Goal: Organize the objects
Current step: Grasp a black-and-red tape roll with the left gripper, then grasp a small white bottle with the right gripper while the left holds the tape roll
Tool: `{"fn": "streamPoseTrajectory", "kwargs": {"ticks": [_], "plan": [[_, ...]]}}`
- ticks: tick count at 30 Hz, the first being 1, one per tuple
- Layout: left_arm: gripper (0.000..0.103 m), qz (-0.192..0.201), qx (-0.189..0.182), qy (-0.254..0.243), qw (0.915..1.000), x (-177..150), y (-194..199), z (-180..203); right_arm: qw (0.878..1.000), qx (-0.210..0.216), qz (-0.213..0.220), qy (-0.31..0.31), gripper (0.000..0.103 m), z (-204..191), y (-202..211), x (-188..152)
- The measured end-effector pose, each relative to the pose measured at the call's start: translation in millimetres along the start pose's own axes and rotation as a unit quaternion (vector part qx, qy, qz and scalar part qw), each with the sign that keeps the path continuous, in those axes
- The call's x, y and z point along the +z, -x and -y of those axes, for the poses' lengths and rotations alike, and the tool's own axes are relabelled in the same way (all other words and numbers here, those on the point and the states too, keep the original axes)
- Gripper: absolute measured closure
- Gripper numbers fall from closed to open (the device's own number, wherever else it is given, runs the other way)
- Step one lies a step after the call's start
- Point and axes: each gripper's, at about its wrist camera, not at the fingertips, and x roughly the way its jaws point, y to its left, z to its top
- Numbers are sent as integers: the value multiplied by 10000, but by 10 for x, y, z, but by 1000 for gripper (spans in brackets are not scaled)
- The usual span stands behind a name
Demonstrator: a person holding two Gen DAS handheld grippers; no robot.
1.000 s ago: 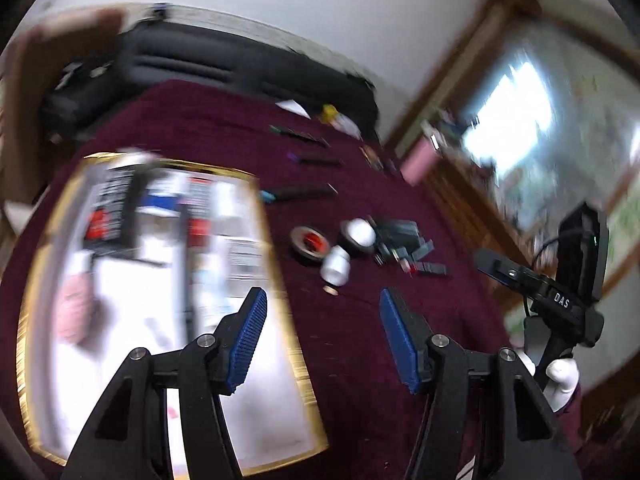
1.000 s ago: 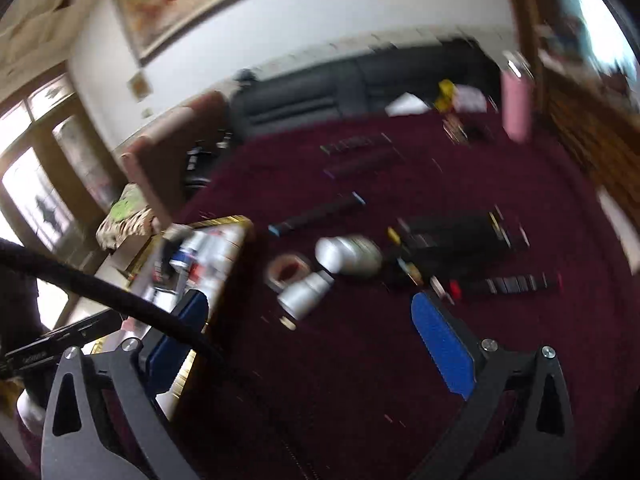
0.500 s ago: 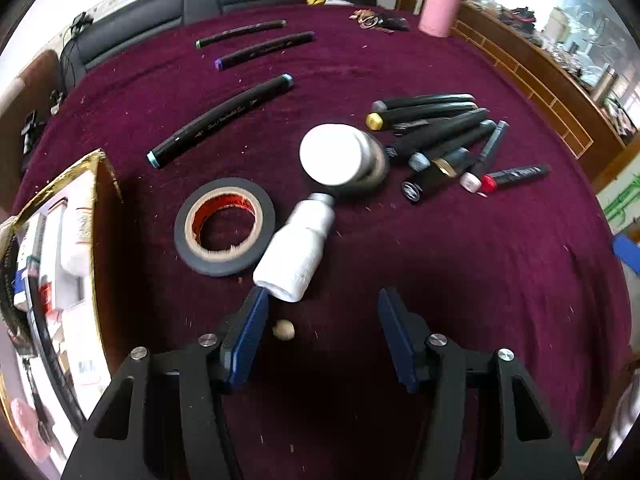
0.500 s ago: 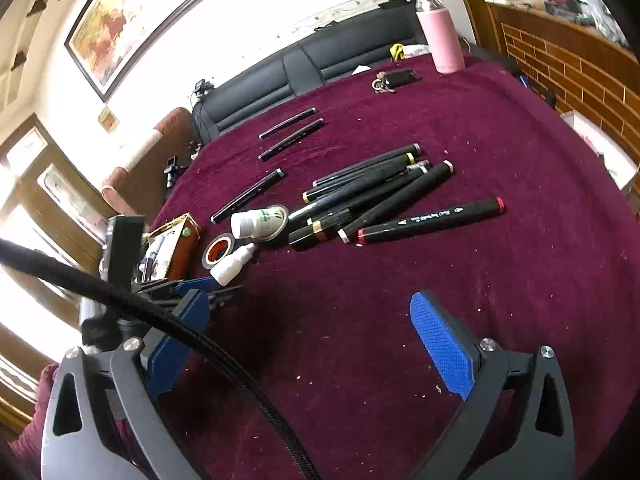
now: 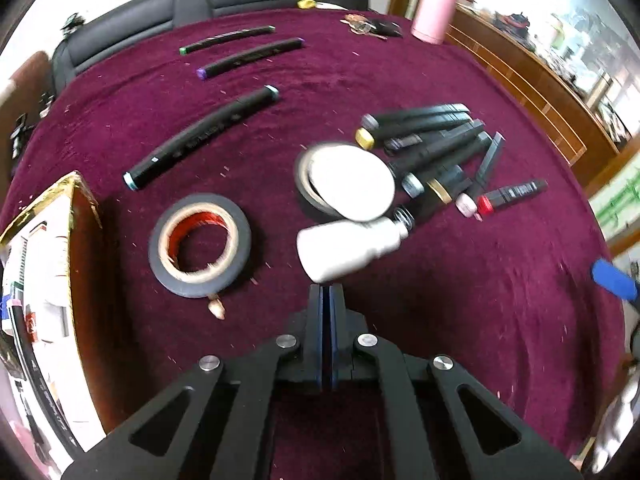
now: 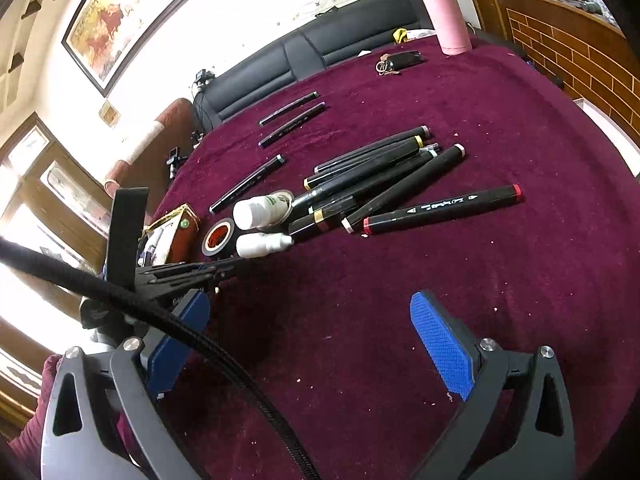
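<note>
Left claw just snapped closed, empty, beside shifted white bottle; right claw agape.

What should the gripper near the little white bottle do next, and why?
Probably reopen its jaws. The left gripper has just closed on nothing, its tip sitting just short of the small white bottle lying beside the tape roll. Opening, then easing forward around the bottle, looks needed before it can be moved to the box.

On the tablecloth before me, the tape roll lies left of the small bottle; the marker pile lies behind it, the box far left.
</note>
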Motion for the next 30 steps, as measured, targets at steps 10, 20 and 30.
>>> {"fn": "streamPoseTrajectory", "kwargs": {"ticks": [10,20,30], "plan": [[91,95,-47,-1613,9869,150,90,252,9999,43,-55,-99,1,73,-10,20],[91,11,81,-1546,9879,332,2,328,9995,103,-112,-265,1,219,-17,65],[90,440,793,173,9957,411,361,-537,9935,398,-738,766,9,-409,-625,527]]}}
